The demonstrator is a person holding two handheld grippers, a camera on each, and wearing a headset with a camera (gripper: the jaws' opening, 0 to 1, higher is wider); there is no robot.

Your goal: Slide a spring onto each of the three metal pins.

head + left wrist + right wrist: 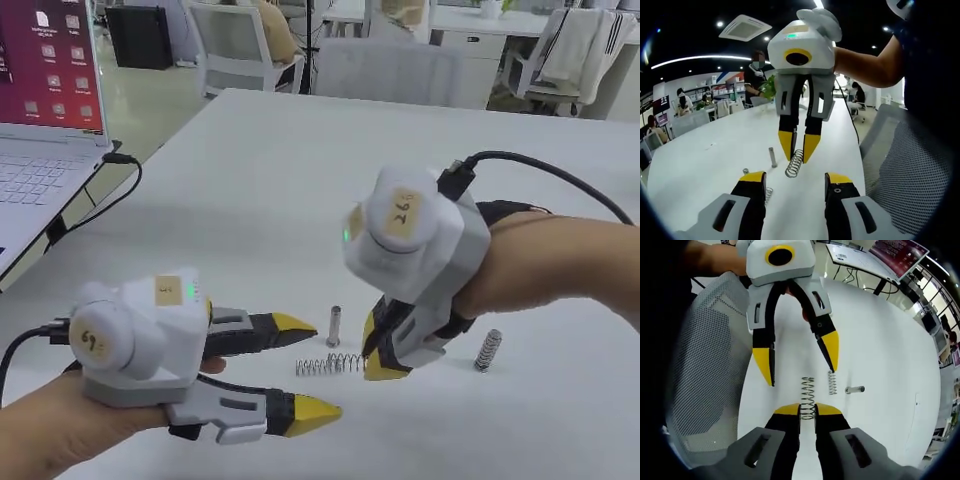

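A loose spring (345, 363) lies on the white table (300, 180), and my right gripper (378, 357) points down at it, shut on one end. The right gripper view has this spring (807, 392) pinched between my right gripper's (807, 410) yellow tips. A second spring (832, 382) lies just beside it. A bare metal pin (334, 326) stands upright right behind them. Further right stands another pin with a spring around it (487, 350). My left gripper (310, 370) is open, its tips on either side of the springs, holding nothing. Its own view faces the right gripper (799, 146) and the held spring (795, 164).
An open laptop (45, 90) sits at the table's left edge with a black cable (120, 190) trailing from it. A grey mesh chair (900, 165) stands close to the near edge. White chairs and desks are beyond the far edge.
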